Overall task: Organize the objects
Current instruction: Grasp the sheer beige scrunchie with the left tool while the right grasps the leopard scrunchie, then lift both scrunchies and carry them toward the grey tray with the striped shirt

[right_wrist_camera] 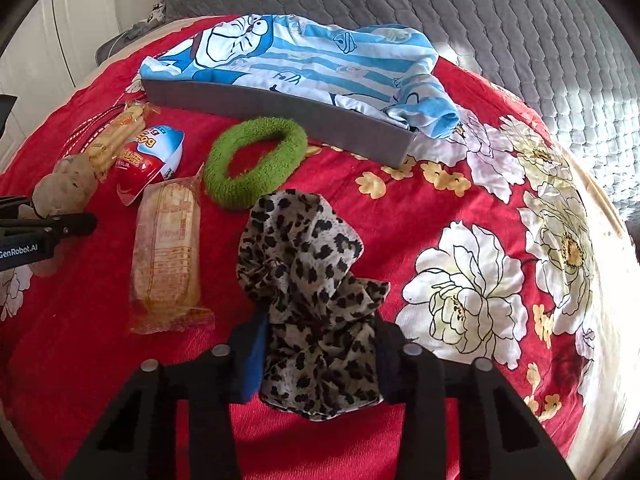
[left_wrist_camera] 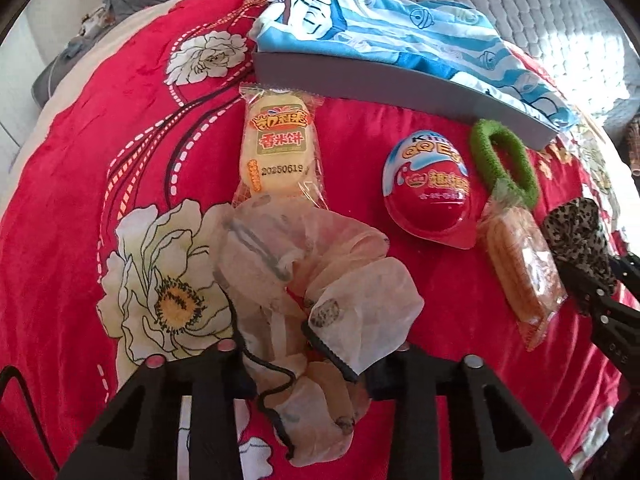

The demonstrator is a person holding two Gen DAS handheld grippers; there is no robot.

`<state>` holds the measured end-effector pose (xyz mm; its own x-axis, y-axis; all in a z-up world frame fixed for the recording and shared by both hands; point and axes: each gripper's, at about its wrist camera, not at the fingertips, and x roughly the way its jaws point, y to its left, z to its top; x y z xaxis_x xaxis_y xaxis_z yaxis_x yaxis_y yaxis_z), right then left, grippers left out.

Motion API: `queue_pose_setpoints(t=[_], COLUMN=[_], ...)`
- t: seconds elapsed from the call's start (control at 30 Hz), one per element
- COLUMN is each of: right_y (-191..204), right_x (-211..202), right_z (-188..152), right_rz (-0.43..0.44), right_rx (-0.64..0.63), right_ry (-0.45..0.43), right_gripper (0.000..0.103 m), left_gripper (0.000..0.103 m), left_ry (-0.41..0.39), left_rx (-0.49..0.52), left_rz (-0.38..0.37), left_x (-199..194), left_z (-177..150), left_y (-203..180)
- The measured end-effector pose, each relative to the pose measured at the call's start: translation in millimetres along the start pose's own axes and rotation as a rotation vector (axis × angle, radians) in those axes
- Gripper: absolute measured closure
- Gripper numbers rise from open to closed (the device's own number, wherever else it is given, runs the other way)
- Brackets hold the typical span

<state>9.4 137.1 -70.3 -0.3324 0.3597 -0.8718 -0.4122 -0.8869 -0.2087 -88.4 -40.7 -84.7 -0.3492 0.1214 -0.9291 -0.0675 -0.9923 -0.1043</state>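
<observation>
Sheer beige fabric, a pale scrunchie (left_wrist_camera: 304, 280) with a dark cord trailing from it, sits bunched in the left gripper (left_wrist_camera: 308, 354), whose jaws are clamped on it at six o'clock in the left wrist view. Across the bed, the right gripper (right_wrist_camera: 320, 344) has its jaws closed on a leopard-print scrunchie (right_wrist_camera: 316, 280), which rises between them toward twelve o'clock. Both hair ties appear lifted off the red floral blanket (right_wrist_camera: 420, 216). Just at eleven o'clock from the leopard piece lies a green scrunchie (right_wrist_camera: 256, 160), loose on the blanket, and at nine o'clock a wrapped wafer bar (right_wrist_camera: 168, 256). Beyond it a red and white chocolate egg (left_wrist_camera: 428, 188) rests near a rice cracker packet (left_wrist_camera: 276, 144), which lies at twelve o'clock from the pale scrunchie. Farther back, at twelve o'clock, a grey tray (right_wrist_camera: 280, 108) holds a blue striped cartoon cloth (right_wrist_camera: 296, 56), and a grey quilt (right_wrist_camera: 440, 8) lies behind that. Sorting seems to be the step: hair ties apart from snacks. To do it well, carry each scrunchie high enough that the dangling cord clears the packets, keep the two grippers well apart, and set down before releasing.
</observation>
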Motion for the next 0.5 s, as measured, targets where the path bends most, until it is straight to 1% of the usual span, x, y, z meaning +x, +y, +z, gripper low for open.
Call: queue_pose_setpoints(t=[0.13, 0.2, 0.23, 0.3, 0.5], right_y=[0.6, 0.3, 0.4, 0.5, -0.4], right_x=[-2.5, -3.4, -4.3, -6.4, -13.1], right_z=[-0.6, -1.5, -1.7, -2.5, -4.3], right_rz=[0.004, 0.004, 0.004, 0.007, 0.024], right_rx=[0.0, 0.004, 0.004, 0.01, 0.031], right_ry=[0.001, 0.003, 0.002, -0.001, -0.001], right_gripper=[0.072, 0.076, 0.077, 0.08, 0.083], left_gripper=[0.079, 0.087, 0.088, 0.09, 0.091], left_ry=[0.024, 0.027, 0.028, 0.033, 0.05], left_rx=[0.014, 0.027, 0.031, 0.037, 0.045], left_rz=[-0.025, -0.032, -0.041, -0.064, -0.168], left_x=[-2.6, -4.4, -5.2, -8.3, -15.4], left_z=[-0.4, -1.8, -2.4, -6.2, -9.5], left_y=[-0.7, -2.8, -4.5, -6.7, -16.4])
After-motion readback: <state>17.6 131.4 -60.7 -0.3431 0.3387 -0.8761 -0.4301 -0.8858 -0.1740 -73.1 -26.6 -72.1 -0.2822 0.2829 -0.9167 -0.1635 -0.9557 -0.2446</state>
